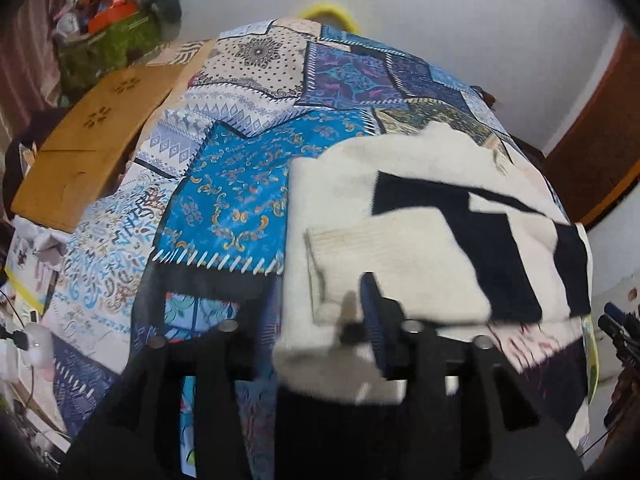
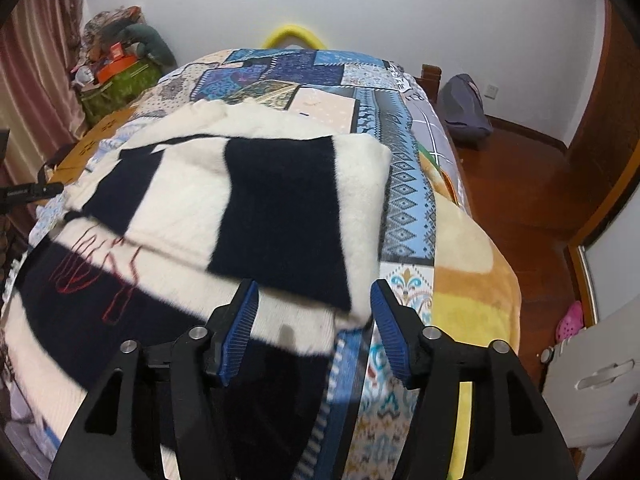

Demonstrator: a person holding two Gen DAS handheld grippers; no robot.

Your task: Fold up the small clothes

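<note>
A cream and black fluffy sweater lies partly folded on the patchwork bedspread; red stitching shows on its lower left part. It also shows in the left wrist view, with a ribbed cuff folded over. My left gripper is shut on the sweater's near edge; only one blue finger shows, the other is hidden under cloth. My right gripper is open, its jaws wide apart on either side of the folded sweater's near right corner.
A wooden board lies on the bed's left side. A cluttered green box stands at the back left. A yellow and orange blanket hangs on the bed's right edge, above a wooden floor. A white wall is behind.
</note>
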